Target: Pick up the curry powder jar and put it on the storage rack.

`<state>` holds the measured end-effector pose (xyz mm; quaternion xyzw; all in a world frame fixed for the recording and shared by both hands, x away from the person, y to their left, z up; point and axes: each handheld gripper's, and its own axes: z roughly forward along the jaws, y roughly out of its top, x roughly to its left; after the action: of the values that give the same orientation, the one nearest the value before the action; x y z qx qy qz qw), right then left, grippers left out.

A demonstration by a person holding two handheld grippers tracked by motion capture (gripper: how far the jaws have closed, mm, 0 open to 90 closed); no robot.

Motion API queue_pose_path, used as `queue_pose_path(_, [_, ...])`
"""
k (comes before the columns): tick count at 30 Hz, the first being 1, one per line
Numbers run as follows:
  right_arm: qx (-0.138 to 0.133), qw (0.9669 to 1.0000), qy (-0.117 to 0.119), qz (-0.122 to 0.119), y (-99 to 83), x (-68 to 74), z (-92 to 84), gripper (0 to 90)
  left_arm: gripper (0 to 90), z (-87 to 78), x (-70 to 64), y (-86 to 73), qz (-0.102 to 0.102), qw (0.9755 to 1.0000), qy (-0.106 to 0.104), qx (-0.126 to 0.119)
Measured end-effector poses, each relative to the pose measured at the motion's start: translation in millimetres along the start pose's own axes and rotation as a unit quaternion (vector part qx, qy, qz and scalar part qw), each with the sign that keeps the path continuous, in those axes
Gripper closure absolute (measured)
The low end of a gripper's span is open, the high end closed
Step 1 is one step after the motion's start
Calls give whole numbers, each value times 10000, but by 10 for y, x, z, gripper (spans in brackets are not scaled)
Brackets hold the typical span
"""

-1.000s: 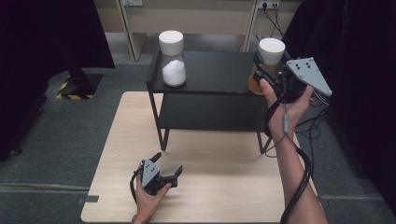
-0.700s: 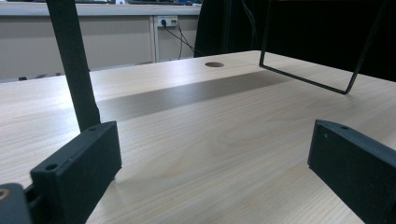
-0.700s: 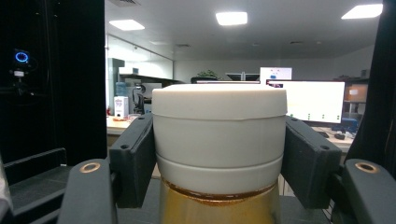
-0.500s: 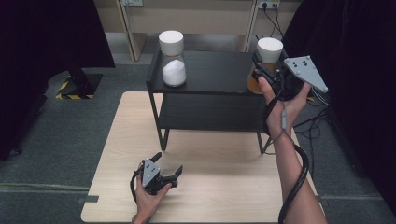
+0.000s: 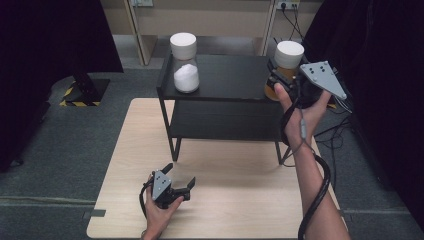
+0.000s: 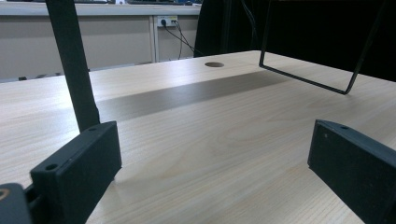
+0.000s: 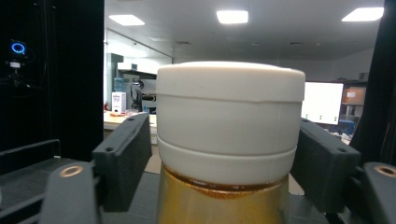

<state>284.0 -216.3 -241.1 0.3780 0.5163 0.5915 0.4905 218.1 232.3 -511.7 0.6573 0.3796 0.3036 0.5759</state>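
Observation:
A jar of amber liquid with a white lid (image 5: pixel 290 54) stands at the right end of the black shelf's top (image 5: pixel 230 80). My right gripper (image 5: pixel 276 81) reaches around it from the right. In the right gripper view the lid (image 7: pixel 229 121) sits between the two jaws, which have just been opening; a thin gap shows at the left pad (image 7: pixel 126 154). My left gripper (image 5: pixel 180 175) rests low on the wooden table (image 5: pixel 240 200), near its front edge. Its jaws stand wide apart with only bare wood between them (image 6: pixel 210 158).
A second white-lidded jar, part full of white powder (image 5: pixel 185 70), stands at the shelf's left end. The shelf's thin black legs (image 6: pixel 74 65) rise ahead of the left gripper. The right gripper's cable (image 5: pixel 320 185) hangs along the person's forearm. Grey carpet surrounds the table.

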Motion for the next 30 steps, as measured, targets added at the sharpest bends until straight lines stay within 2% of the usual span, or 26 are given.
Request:
queue_pose_path(3, [-27, 10000, -10, -17, -10, 11, -22, 159, 17, 0, 2, -1, -10, 10000, 0, -5])
queue_pose_path(8, [-115, 9993, -102, -337, -8, 65, -113, 64, 17, 2, -1, -5, 1, 10000, 6, -14])
queue_pose_path(11, [-150, 9990, -100, -402, -23, 51, -184, 59, 17, -1, -6, -2, 5, 10000, 17, -7])
queue_pose_path(18, [-137, 9994, 14, -303, -155, -84, -363, 54, 18, -3, -7, -8, 4, 10000, 17, -22])
queue_pose_path(25, [-148, 9991, 4, -399, -393, -169, -575, 57, 17, -7, -1, -18, -27, 10000, 19, -53])
queue_pose_path(30, [-132, 9992, 8, -381, -590, -245, -717, 68, 16, -7, -4, -20, -24, 10000, 17, -59])
